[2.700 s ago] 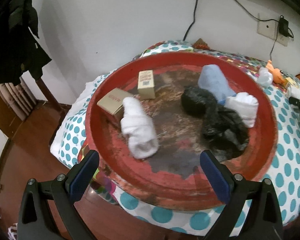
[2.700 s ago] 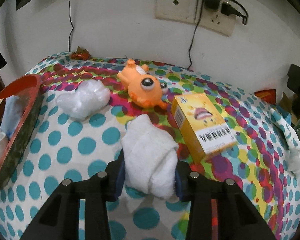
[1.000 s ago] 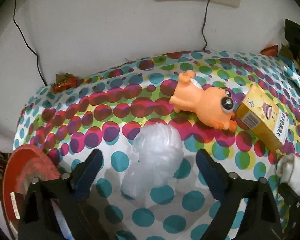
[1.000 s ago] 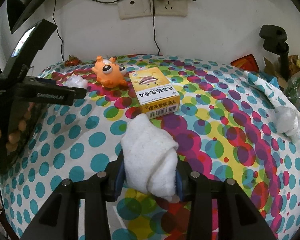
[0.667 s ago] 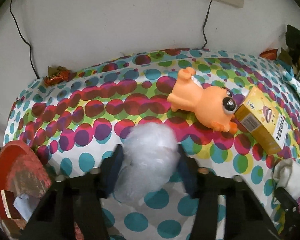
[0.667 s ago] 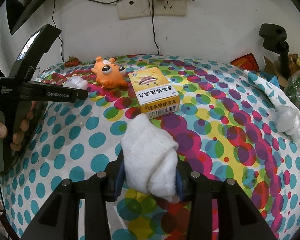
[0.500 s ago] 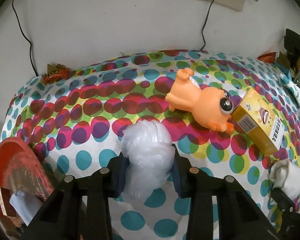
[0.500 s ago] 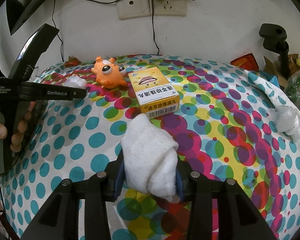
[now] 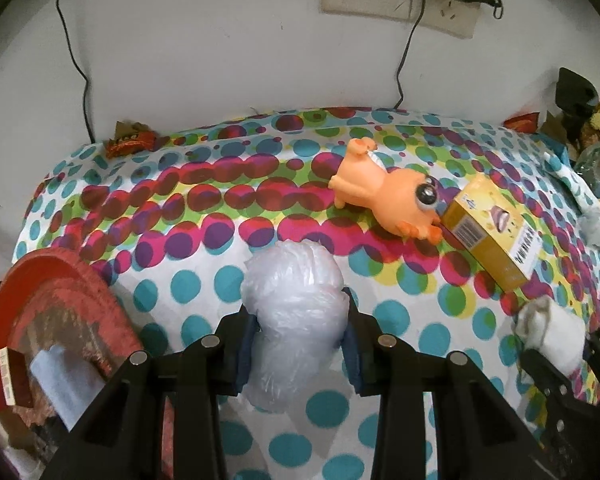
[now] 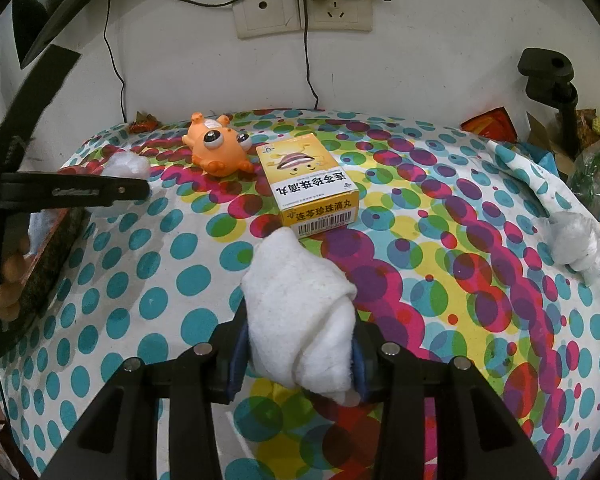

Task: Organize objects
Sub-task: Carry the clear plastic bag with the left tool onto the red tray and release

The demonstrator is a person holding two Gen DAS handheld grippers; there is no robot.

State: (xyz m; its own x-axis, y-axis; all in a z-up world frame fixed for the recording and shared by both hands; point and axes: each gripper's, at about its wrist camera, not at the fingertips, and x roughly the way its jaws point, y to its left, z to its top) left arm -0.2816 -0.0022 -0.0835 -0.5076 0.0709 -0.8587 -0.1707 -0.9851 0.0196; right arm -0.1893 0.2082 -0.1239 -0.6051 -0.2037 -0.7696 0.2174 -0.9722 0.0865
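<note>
In the left wrist view, the left gripper (image 9: 298,344) sits at the lower centre of the frame, its jaws having just closed in on a crumpled clear plastic bag (image 9: 296,312); the blue pads press the bag's sides and the bundle bulges out above them; the bag rises over the polka-dot tablecloth (image 9: 204,280). At the lower left edge a red tray (image 9: 60,276) shows its worn rim, with a pale blue cloth (image 9: 60,376) and a small box (image 9: 6,376) inside it. At the upper right of the cloth an orange toy animal (image 9: 384,200) lies on its side, its snout touching a yellow medicine box (image 9: 492,232); a candy wrapper (image 9: 130,144) lies at the upper left by the wall; a rolled white cloth (image 9: 548,332) appears at the right edge, held by the other tool.

In the right wrist view, the right gripper (image 10: 300,364) at the lower centre pinches the rolled white cloth (image 10: 300,312) between its blue pads; the roll's pointed end tips towards the yellow medicine box (image 10: 308,184), which lies just above it; the orange toy animal (image 10: 216,148) rests just left of the box. At the left edge the left gripper (image 10: 72,192) reaches across, with the plastic bag (image 10: 126,166) showing above its finger; the person's fingers (image 10: 8,276) curl round the handle at the far left. A second knotted plastic bundle (image 10: 576,240) lies at the right edge of the cloth.
</note>
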